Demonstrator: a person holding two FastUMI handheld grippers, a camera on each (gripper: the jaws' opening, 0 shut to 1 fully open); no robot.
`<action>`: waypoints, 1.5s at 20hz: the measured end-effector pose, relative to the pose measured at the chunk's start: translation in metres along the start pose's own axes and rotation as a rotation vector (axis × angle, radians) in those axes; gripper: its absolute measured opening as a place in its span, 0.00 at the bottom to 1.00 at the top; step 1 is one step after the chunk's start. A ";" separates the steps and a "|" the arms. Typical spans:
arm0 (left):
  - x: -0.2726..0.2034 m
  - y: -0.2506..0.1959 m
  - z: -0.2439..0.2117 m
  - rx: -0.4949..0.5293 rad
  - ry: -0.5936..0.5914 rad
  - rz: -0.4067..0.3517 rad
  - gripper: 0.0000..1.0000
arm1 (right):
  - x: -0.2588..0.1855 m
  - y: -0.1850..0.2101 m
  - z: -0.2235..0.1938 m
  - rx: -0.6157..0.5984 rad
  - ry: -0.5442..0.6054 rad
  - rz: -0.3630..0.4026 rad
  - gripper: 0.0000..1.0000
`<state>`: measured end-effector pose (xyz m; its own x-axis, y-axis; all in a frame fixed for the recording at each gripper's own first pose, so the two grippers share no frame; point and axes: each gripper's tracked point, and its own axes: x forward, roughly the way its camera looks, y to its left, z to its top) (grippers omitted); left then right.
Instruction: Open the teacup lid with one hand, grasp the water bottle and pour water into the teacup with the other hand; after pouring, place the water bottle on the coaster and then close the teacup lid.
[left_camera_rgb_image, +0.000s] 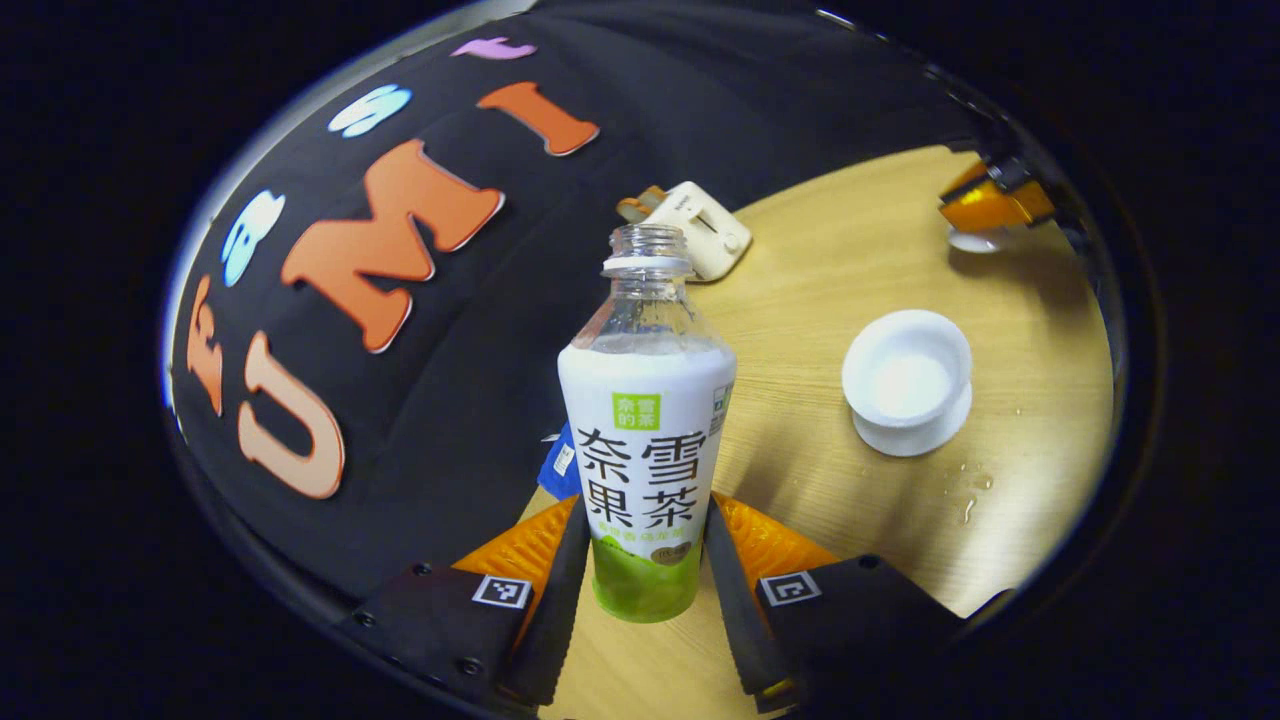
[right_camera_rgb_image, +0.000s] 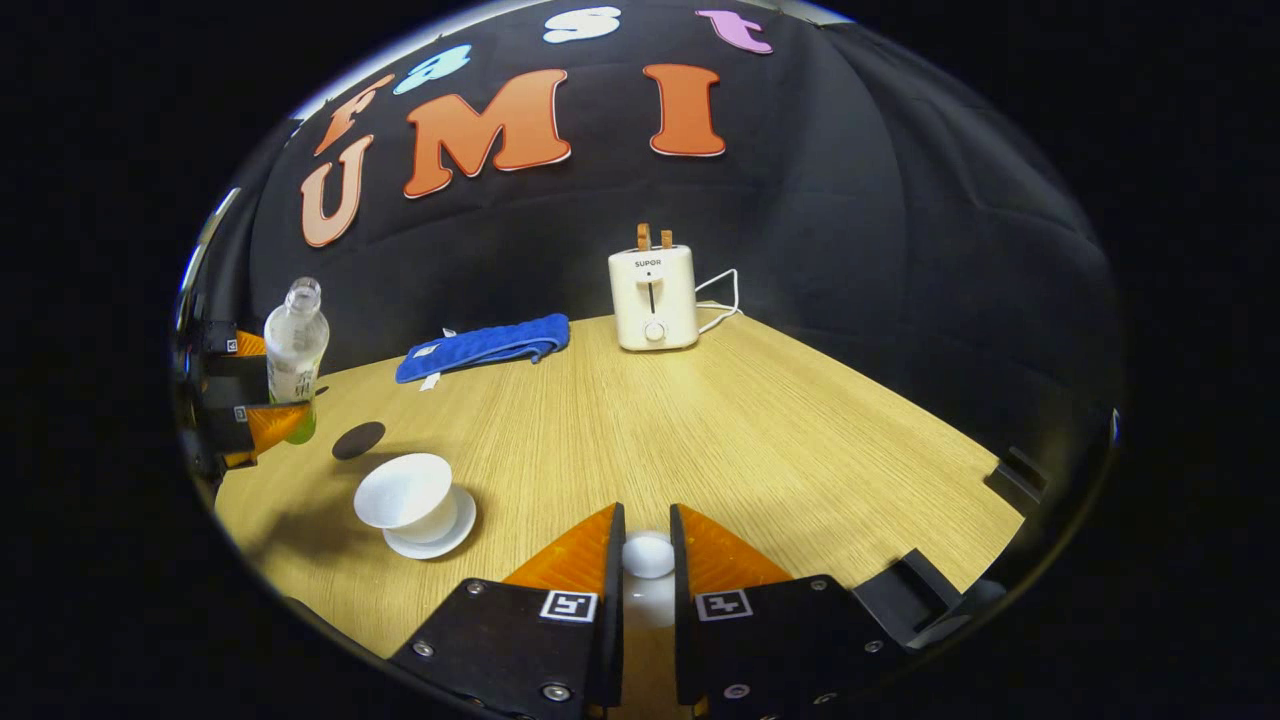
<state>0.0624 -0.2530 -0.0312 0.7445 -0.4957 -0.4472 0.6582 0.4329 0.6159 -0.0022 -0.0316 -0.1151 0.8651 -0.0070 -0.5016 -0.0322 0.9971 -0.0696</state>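
Lid (right_camera_rgb_image: 648, 556) mostly hidden between fingers (right_camera_rgb_image: 610, 560)

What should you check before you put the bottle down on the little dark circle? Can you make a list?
1. Bottle held between the left gripper fingers: ok.
2. Bottle upright, not tipping: ok.
3. Coaster bare, nothing on it: ok.
4. Bottle is capless, so it must stay upright; water level inside: cannot tell.
5. Cup open on its saucer, away from the coaster: ok.
6. Lid held by the right gripper, ready to go back on: ok.
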 end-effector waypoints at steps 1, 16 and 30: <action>0.000 0.003 -0.001 -0.096 -0.021 -0.009 0.68 | 0.000 0.001 0.000 -0.006 0.001 0.000 0.22; 0.057 0.069 -0.049 -0.788 -0.157 0.017 0.65 | 0.004 0.013 0.007 -0.033 0.007 -0.013 0.22; 0.084 0.051 -0.078 -0.830 -0.103 -0.021 0.69 | 0.012 0.013 0.001 -0.038 0.037 -0.022 0.22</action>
<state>0.1669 -0.2134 -0.0879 0.7436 -0.5589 -0.3671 0.5704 0.8167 -0.0880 0.0085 -0.0189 -0.1214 0.8467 -0.0327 -0.5311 -0.0328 0.9930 -0.1134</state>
